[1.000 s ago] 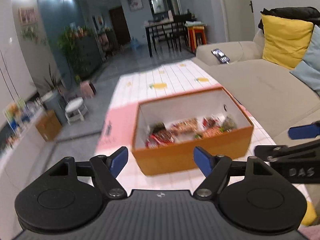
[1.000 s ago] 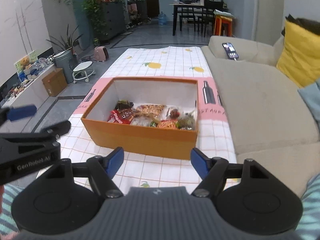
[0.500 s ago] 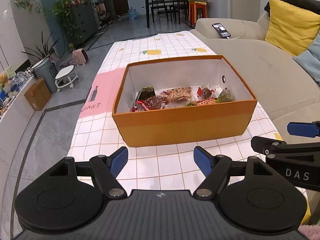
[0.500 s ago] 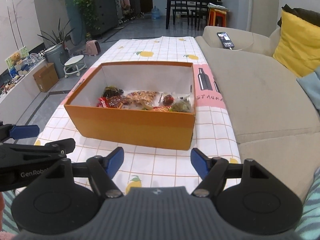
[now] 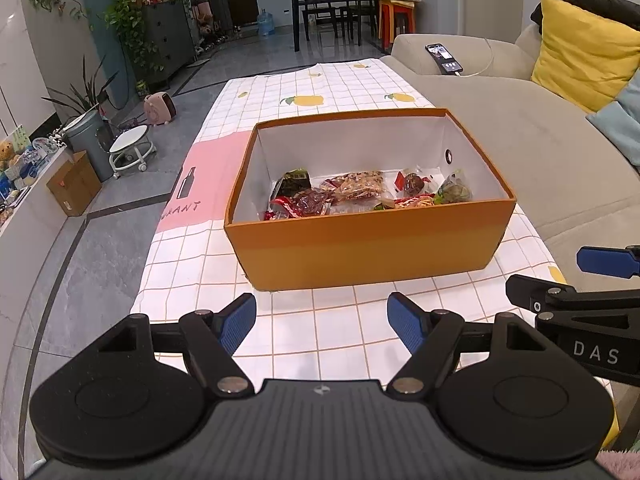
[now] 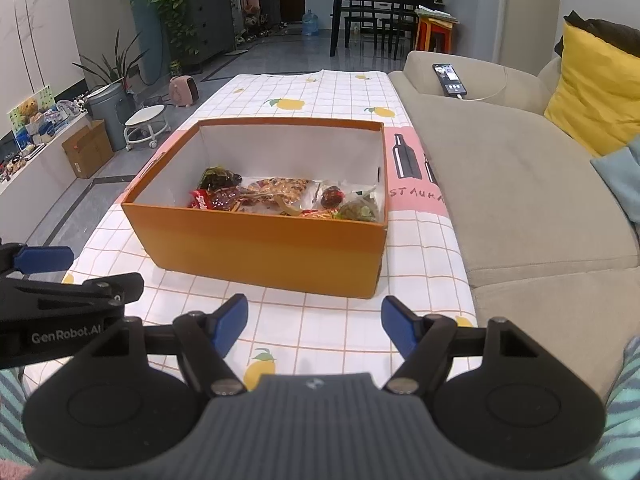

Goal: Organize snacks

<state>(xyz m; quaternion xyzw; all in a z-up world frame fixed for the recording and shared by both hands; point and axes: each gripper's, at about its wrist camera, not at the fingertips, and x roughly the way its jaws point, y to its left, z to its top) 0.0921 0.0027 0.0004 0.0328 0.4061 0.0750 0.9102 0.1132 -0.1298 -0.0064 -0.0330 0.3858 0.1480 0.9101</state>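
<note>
An orange cardboard box [image 5: 360, 248] [image 6: 256, 248] with a white inside stands on the checked tablecloth. Several snack packets [image 5: 356, 192] [image 6: 276, 196] lie on its floor near the front wall. My left gripper [image 5: 322, 320] is open and empty, held over the cloth just short of the box's front wall. My right gripper [image 6: 314, 322] is open and empty, also just short of the box. Each gripper shows at the edge of the other's view: the right one in the left wrist view [image 5: 592, 280], the left one in the right wrist view [image 6: 60, 276].
The table [image 5: 304, 92] with the lemon-print cloth runs away from me. A beige sofa [image 6: 520, 184] lies along its right side, with a phone [image 6: 450, 79] on its arm and a yellow cushion [image 6: 596, 92]. A stool [image 5: 132, 148], bin and cardboard carton stand on the floor at left.
Both grippers have drawn back and risen a little, so the box sits squarer and sharper in view. Both stayed open and empty. The box and snacks have not moved.
</note>
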